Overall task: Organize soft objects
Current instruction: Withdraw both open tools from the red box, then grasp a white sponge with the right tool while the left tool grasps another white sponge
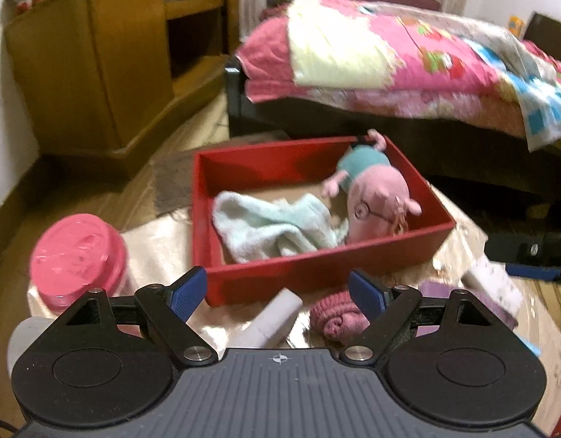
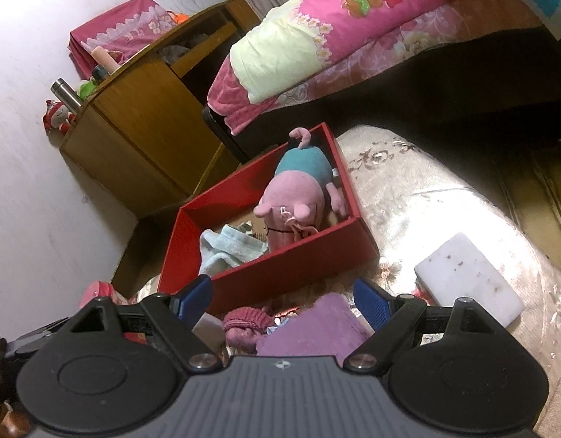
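A red box [image 1: 316,273] [image 2: 280,273] stands on a shiny cloth-covered table and holds a pale blue towel [image 1: 273,226] [image 2: 225,250] and a pink pig plush [image 1: 375,200] [image 2: 293,197] in a teal dress. In front of the box lie a rolled pink knit item [image 1: 337,317] [image 2: 245,323], a purple cloth [image 2: 313,328] and a white tube [image 1: 271,319]. My left gripper [image 1: 278,295] is open above the tube and the knit roll, holding nothing. My right gripper [image 2: 282,301] is open over the knit roll and purple cloth, also holding nothing.
A pink-lidded jar [image 1: 76,255] stands left of the box. A white sponge block [image 2: 470,279] lies on the table at the right. Beyond are a wooden cabinet [image 1: 108,62] and a bed with a pink quilt [image 1: 389,51]. The other gripper's black body [image 1: 528,252] shows at the right.
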Available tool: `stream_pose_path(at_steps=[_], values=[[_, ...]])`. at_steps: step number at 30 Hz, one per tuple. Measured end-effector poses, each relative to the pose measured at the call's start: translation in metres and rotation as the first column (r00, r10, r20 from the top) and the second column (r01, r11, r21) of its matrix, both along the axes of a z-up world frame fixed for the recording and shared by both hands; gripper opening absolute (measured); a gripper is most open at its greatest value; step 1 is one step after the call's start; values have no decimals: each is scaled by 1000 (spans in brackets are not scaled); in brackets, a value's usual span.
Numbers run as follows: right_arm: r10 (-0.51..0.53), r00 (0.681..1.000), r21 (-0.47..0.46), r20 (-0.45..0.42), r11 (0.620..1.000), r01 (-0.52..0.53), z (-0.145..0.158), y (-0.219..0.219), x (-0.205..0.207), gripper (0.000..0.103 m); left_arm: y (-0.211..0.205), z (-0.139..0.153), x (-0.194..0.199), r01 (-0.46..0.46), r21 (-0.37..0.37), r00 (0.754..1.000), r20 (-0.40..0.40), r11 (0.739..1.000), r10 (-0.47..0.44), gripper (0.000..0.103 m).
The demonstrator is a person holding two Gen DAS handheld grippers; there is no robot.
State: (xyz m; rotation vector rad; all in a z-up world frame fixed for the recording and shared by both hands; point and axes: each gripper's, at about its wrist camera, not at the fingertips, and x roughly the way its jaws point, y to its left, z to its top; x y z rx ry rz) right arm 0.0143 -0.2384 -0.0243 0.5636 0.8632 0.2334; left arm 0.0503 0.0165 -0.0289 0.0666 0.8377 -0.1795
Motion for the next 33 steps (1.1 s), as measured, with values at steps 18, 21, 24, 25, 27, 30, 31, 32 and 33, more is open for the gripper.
stream_pose_path(at_steps=[18,21,24,25,27,30,31,32,33], values=[[33,999,29,-23,999,-33,-3,-9,-4,57,-1,-88,43,73,139,933,-358,988,-19,58],[29,999,10,-27,1000,-29,1,-14,-3,57,3,-89,40,69,110,930,-367,992,-24,41],[14,1000,-64,-24,998,-15,7,-25,-4,57,3,-86,33,86,87,935,-352,993,-50,23],[1,1000,-96,-24,995,-4,9,-29,-5,57,4,-85,30,87,73,935,-351,994,-56,22],[-19,999,-162,-33,987,13,10,-36,-7,57,6,-83,26,88,55,935,-348,995,-63,20],[-34,998,-214,-58,977,20,6,-44,-12,57,11,-76,21,78,21,937,-343,997,-66,19],[-37,997,-228,-74,973,19,3,-47,-12,57,13,-73,19,72,-2,937,-341,997,-69,19],[-45,995,-239,-88,971,23,0,-49,-12,57,13,-68,17,70,-18,937,-341,997,-72,19],[-53,994,-255,-101,967,25,-5,-50,-9,57,9,-65,18,68,-35,938,-339,997,-75,19]])
